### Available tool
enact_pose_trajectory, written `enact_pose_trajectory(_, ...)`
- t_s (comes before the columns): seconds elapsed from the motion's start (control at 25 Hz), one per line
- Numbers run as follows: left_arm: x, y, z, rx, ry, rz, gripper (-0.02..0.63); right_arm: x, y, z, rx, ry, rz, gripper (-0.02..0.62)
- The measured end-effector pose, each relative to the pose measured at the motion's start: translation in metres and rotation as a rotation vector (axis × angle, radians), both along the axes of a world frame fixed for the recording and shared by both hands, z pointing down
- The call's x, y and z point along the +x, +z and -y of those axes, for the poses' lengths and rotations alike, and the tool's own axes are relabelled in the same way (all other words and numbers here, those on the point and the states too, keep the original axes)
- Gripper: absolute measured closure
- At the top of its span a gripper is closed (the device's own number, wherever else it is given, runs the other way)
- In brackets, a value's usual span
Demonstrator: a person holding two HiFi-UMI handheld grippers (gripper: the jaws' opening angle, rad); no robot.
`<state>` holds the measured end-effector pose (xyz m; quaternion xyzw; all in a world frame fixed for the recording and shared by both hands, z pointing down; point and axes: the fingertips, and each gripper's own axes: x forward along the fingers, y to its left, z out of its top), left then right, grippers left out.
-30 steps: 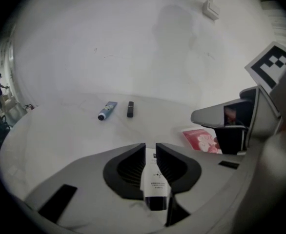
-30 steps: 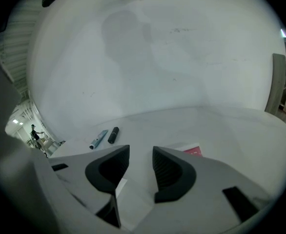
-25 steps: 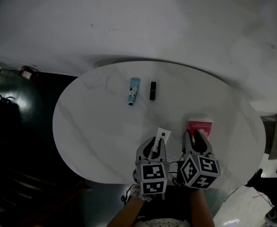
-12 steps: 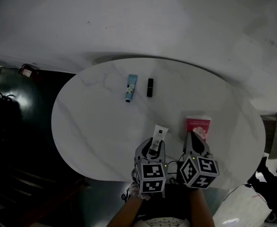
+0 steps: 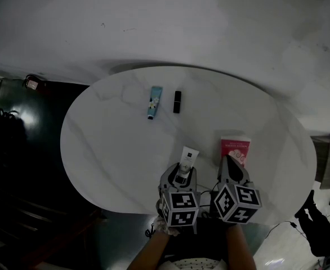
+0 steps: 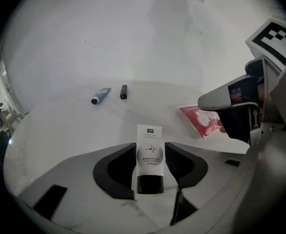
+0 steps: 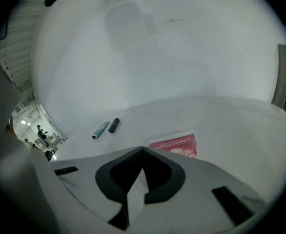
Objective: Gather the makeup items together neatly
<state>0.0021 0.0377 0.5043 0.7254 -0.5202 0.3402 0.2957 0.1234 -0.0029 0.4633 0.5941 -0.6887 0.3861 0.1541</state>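
A white tube with a black cap [image 6: 149,155] lies on the oval white table [image 5: 108,151] between the jaws of my left gripper [image 5: 179,176]. Those jaws are opening and the pads stand beside the tube without squeezing it. My right gripper [image 5: 232,167] is shut with nothing in it, its tip just short of a flat pink packet [image 5: 235,149]. At the far side of the table, side by side, lie a small blue tube [image 5: 154,102] and a black lipstick [image 5: 177,101]. The right gripper view shows the packet [image 7: 177,144] just beyond the shut tip.
The table's near edge runs right under both grippers. A dark area with cables and a red object [image 5: 31,85] lies to the left of the table. Pale floor surrounds the rest.
The left gripper's jaws have spread and the white tube now lies flat on the table between them. The right gripper's jaws have closed and sit a little nearer than the pink packet.
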Motion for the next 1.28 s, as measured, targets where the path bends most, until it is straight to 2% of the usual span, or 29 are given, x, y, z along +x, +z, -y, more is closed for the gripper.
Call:
enact_pose_trajectory(0.56,0.0,0.017,-0.007,-0.037,0.018,0.064,0.385,0.005,0.006,0.002,-0.018,0.008,0.006,0.603)
enact_pose_trajectory(1.28,-0.002,0.017,-0.006,-0.003,-0.011,0.049,0.385,0.004,0.009,0.004,-0.023,0.007,0.01,0.603)
